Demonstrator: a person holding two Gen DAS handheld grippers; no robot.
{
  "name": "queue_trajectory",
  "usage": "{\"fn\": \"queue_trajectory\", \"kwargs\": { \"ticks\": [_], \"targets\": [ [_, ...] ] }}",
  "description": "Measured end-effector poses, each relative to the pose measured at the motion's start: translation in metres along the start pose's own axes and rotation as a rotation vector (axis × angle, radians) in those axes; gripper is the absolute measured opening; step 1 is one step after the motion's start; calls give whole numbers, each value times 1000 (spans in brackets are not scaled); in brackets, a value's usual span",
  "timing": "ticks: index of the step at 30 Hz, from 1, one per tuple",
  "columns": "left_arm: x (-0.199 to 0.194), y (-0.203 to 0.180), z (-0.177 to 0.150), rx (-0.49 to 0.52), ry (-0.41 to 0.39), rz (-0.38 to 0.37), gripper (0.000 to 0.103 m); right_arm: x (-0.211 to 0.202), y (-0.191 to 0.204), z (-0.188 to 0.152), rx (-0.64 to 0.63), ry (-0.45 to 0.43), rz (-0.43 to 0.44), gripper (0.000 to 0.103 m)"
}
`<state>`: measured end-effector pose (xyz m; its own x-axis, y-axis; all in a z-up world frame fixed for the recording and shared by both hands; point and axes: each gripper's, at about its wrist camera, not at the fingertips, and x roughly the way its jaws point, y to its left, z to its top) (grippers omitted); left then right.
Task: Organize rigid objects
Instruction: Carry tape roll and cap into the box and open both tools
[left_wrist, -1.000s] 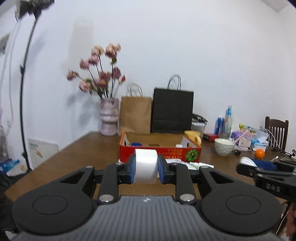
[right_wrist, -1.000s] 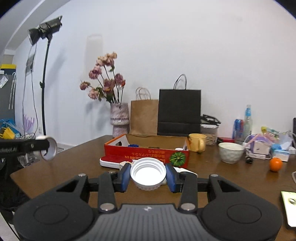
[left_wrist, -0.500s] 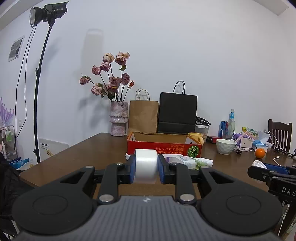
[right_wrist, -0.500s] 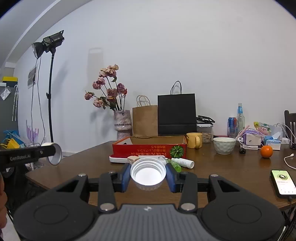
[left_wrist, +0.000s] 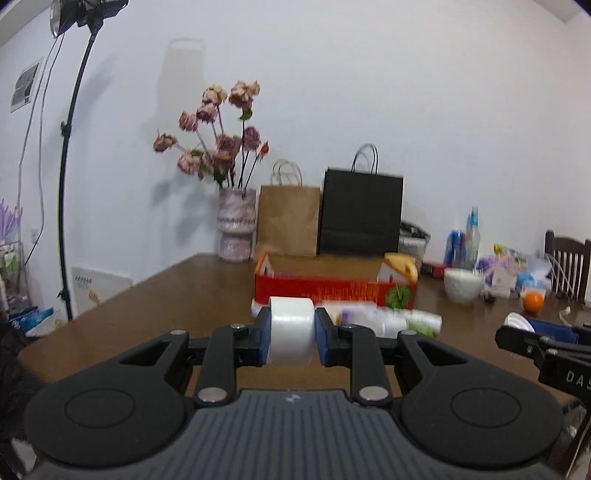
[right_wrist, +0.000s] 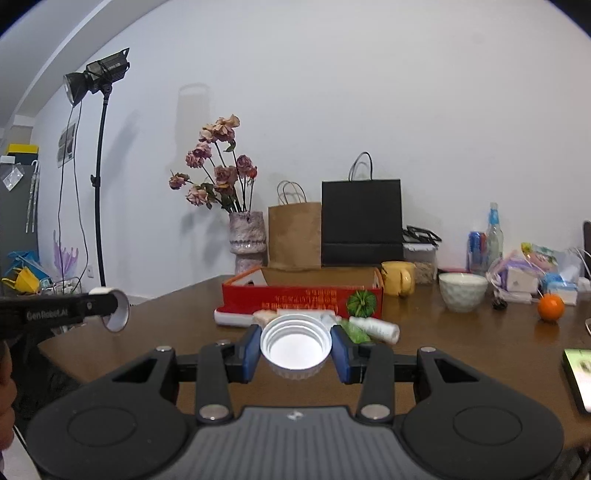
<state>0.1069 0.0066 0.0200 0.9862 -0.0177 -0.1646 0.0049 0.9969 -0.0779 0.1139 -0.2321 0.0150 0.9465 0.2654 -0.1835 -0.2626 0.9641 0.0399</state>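
A: Progress?

B: Early, judging by the loose clutter. Left gripper (left_wrist: 291, 338) jaws clamped on one white tape roll (left_wrist: 291, 332); right gripper (right_wrist: 295, 349) jaws clamped on one white threaded lid (right_wrist: 295, 345). Both aloft, short of the bench (right_wrist: 461, 343).

A: Left over?

B: Red cardboard box (right_wrist: 303, 297) at twelve o'clock, contents hidden. About four small pieces lying just before it, among them one white tube (right_wrist: 376, 329); count blurred.

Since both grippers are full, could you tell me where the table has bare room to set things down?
The table is bare left of the red box, out to its corner, and between the white bowl and the near edge. It is crowded before the box and around the orange.
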Motion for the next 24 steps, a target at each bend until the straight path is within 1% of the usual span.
{"fn": "queue_trajectory", "kwargs": {
  "ticks": [3,4,6,8,10,12,13,14,16,17,19,21,24],
  "targets": [
    [35,7,37,-27,-35,-39,24,33,-19,37,38,-15,60,40],
    [48,9,51,-29,-39,-47,24,48,-27,53,52,-14,79,39],
    [81,12,82,-39,-32,-92,24,80,-44,83,67,-4,113,39],
    [117,14,113,-62,-1,-137,24,116,-59,114,66,10,140,39],
    [161,12,146,-51,40,-185,24,154,-74,141,59,30,153,39],
    [203,7,170,-3,93,-261,24,201,-91,169,76,83,155,40],
    [229,5,181,3,132,-279,24,223,-99,180,92,112,165,40],
    [252,2,189,10,175,-286,24,251,-108,191,113,160,180,40],
    [304,-6,201,28,261,-262,24,302,-122,204,148,239,195,40],
    [326,-9,202,31,286,-243,24,328,-125,207,147,277,192,40],
    [375,-14,200,34,339,-198,24,381,-129,206,136,340,162,40],
    [426,-15,193,19,394,-154,24,437,-133,195,129,425,115,39],
    [499,-19,169,16,535,-122,24,504,-138,168,141,544,67,39]
  ]
}}
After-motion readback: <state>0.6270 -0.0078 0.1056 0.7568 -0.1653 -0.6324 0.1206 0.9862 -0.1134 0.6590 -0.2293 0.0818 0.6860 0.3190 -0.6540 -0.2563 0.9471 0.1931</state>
